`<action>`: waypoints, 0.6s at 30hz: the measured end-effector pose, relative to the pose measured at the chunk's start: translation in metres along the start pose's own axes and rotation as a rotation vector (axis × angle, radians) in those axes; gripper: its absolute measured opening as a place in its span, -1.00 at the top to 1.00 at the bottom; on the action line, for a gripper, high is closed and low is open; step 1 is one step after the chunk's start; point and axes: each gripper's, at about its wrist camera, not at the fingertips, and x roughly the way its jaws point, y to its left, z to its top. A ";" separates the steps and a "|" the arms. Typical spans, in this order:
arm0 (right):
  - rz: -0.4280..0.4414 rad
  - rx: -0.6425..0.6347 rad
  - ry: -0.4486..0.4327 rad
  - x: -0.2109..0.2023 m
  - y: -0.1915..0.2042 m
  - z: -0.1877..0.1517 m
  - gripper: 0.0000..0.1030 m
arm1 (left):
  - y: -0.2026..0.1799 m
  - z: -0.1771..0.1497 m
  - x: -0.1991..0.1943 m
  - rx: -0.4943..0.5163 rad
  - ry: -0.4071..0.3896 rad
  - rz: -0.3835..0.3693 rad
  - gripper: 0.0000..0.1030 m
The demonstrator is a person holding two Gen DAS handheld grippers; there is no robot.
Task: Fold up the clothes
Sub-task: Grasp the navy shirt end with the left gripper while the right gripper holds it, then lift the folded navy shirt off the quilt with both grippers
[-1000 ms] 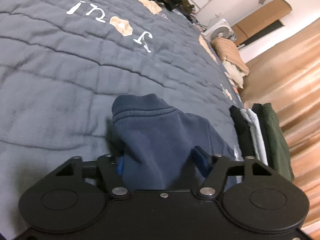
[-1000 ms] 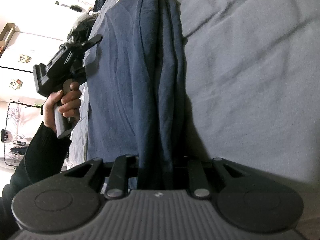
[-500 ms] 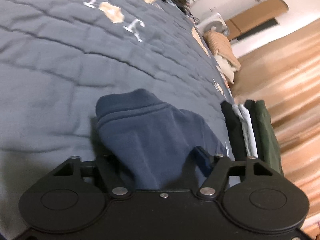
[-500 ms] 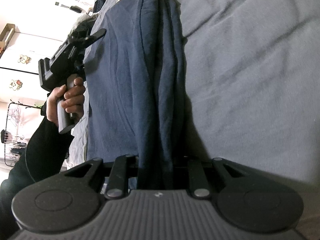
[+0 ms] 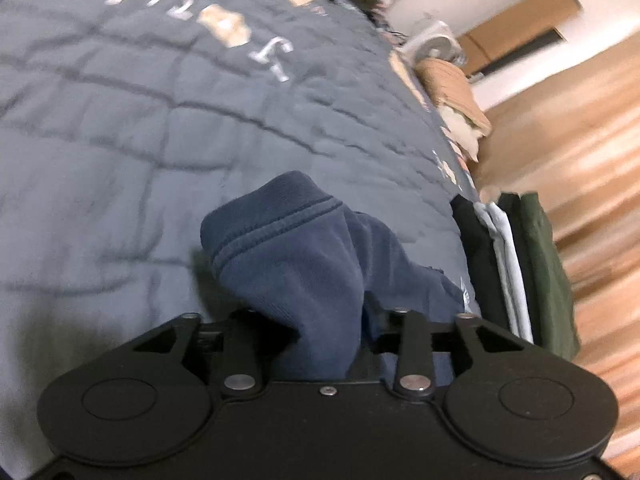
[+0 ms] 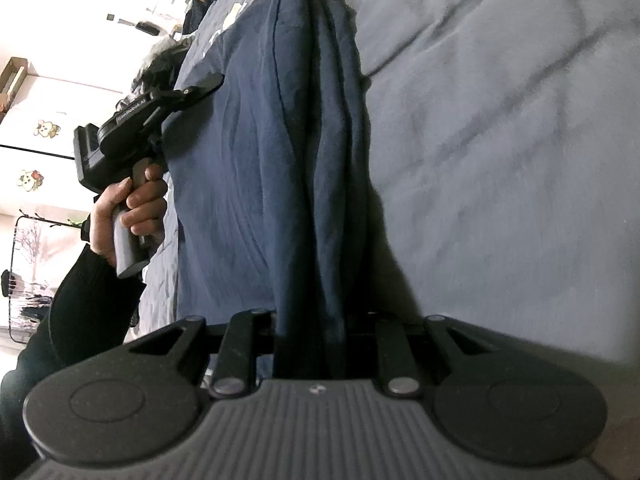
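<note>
Both the left gripper (image 5: 320, 320) and right gripper (image 6: 310, 332) clamp the navy garment's (image 6: 256, 160) edges above the open bedspread (image 6: 500, 140).

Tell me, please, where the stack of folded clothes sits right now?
In the left wrist view, the folded stack sits at the right edge of the grey quilt, beside the navy garment.

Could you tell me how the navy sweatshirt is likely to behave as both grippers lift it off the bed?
The navy sweatshirt will probably sag, since it bunches limply at the right gripper. Its thick ribbed hem at the left gripper suggests moderate weight and a non-slippery hold.
</note>
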 end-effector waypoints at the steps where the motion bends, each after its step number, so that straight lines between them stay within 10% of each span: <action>1: 0.005 0.004 -0.001 -0.001 -0.001 0.000 0.62 | 0.002 0.000 -0.001 -0.010 0.003 -0.005 0.23; 18: 0.016 0.016 0.001 -0.006 0.001 0.007 0.62 | 0.031 0.002 -0.001 -0.135 0.008 -0.052 0.22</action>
